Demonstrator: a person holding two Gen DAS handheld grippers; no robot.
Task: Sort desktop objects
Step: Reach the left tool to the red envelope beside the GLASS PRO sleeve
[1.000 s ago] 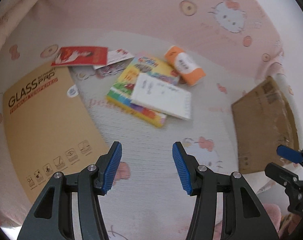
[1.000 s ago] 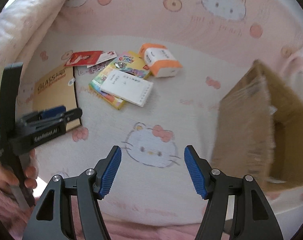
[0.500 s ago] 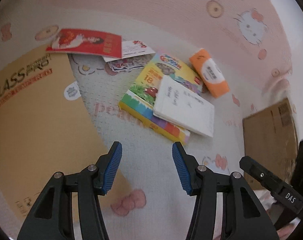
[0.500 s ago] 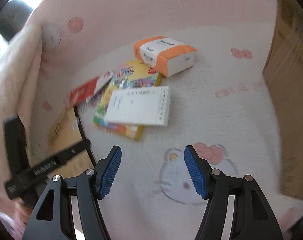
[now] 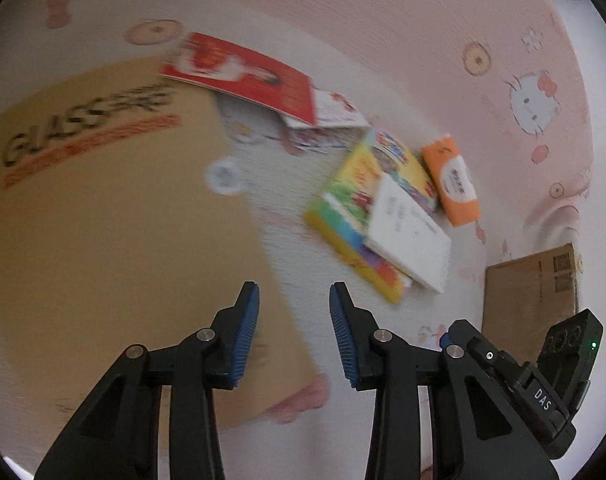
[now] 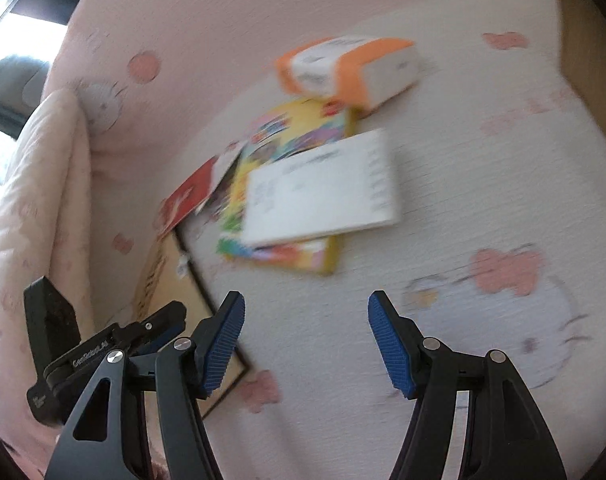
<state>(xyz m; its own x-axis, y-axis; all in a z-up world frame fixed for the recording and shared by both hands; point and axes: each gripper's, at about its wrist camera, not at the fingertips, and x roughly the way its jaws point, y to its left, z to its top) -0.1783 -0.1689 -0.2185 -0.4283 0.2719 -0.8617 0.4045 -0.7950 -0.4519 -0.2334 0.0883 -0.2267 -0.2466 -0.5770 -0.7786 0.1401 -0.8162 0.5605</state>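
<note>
1. Desktop objects are lying scattered on a pink cartoon-print blanket (image 5: 383,20); whether a bench or a bed is under it I cannot tell.
2. Farthest left, a large flat tan cardboard package printed "GLASS" (image 5: 115,216) is lying face up, its right edge passing just under the left tongs (image 5: 294,312).
3. Those left tongs have just been closing, yet nothing is sitting between the blue pads; they are standing apart over that edge, probably narrowing to pinch the thin package.
4. Next along, a red glossy leaflet (image 5: 247,76) is overlapping the package's far corner and some small printed cards (image 5: 335,120), so it is likely needing separate lifting.
5. In the middle, a white spiral-bound notepad (image 6: 319,188) is resting on a yellow multicoloured crayon box (image 6: 299,132), which is making a stack.
6. Just beyond it, an orange-and-white tissue pack (image 6: 351,68) is lying just beside the box's far corner.
7. The right tongs (image 6: 307,320) are hanging wide apart and empty above bare blanket near the stack, seemingly lining up on it.
8. At far right, a brown cardboard box (image 5: 531,292) is sitting well apart, probably as the sorting bin.
</note>
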